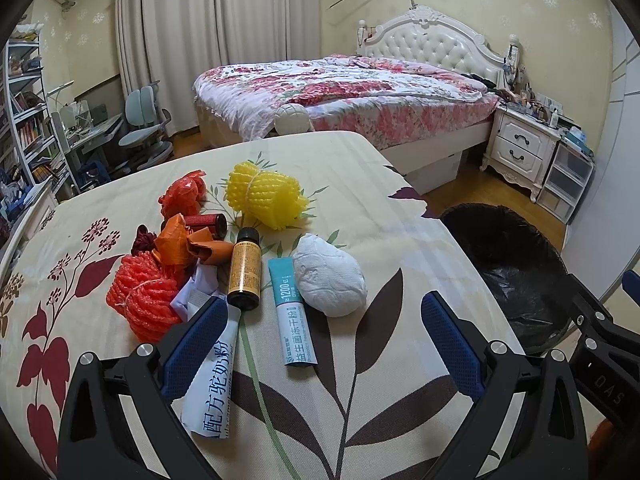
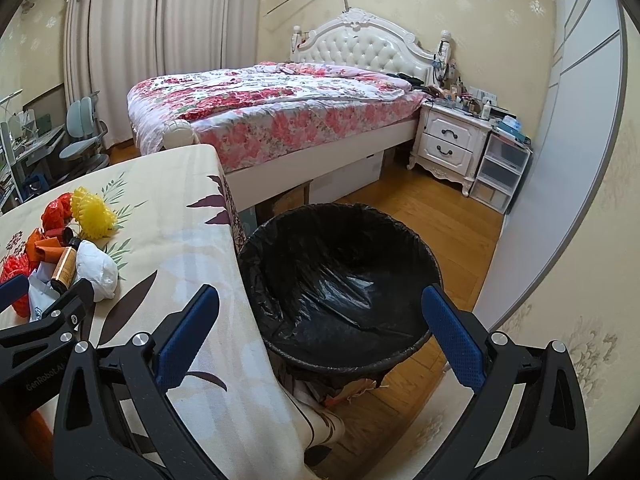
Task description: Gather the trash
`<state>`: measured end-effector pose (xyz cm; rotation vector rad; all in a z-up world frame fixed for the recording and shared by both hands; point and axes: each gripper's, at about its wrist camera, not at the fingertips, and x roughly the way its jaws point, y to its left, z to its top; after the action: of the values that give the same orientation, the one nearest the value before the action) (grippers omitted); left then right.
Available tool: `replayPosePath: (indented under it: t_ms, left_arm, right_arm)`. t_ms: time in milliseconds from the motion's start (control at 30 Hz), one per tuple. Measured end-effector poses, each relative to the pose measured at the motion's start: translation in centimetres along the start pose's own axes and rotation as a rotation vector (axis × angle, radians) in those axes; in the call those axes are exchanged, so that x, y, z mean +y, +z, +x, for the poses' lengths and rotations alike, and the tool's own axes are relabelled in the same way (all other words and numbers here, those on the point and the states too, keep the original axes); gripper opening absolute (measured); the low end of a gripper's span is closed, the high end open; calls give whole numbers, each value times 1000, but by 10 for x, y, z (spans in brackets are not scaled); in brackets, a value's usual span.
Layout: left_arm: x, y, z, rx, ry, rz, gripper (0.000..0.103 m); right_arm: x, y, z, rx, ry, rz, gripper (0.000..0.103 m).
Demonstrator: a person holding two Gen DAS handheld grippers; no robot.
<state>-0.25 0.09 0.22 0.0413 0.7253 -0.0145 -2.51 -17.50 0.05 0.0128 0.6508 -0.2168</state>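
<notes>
- 2 hand-held grippers, both w/ blue-padded fingers spread wide, nothing between them: left hand-held gripper (image 1: pixel 324 336) low over the near part of the counter (image 1: pixel 360 184), right hand-held gripper (image 2: pixel 320 328) over the counter's right edge & the bin.
- 1 trash bin (image 2: pixel 404 336) on the floor just right of the counter, black liner, looks empty inside as far as the right view shows.
- Trash pile on the counter's left half, well apart from the bin. Foam fruit nets: 1 yellow net (image 1: pixel 264 196) far, 1 orange-red net (image 1: pixel 140 304) near-left.
- 1 crumpled red plastic bag (image 1: pixel 184 192) left of the yellow net; 1 crumpled orange wrapper (image 1: pixel 180 244) in the middle.
- 2 bottles: 1 amber bottle (image 1: pixel 245 268) w/ black cap & gold label, print too small to read; 1 small dark-red bottle (image 1: pixel 206 223) lying behind the wrapper.
- 1 white crumpled tissue wad (image 1: pixel 330 276) at the pile's right.
- 2 sachets: teal-white sachet (image 1: pixel 294 316) reads "1200亿" & "益生菌冻干粉"; white sachet (image 1: pixel 216 384) reads "配方驼奶粉", its far end under the left finger.
- Left view only: sachet text, dark-red bottle, bookshelf (image 1: pixel 24 120) far left.
- Right view only: bin interior; "GenRobot.AI" printed on the left hand-held gripper's body.
- Bed (image 2: pixel 280 108) w/ floral quilt & 1 white nightstand (image 2: pixel 452 144) far, in both views.
</notes>
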Motion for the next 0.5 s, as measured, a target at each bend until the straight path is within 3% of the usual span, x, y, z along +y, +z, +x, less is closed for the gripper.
replayPosePath:
  t_ms: [500]
  left_arm:
    - [-2,-2,1,6,1,12,97]
  right_arm:
    - [-1,0,0,2,0,1,99]
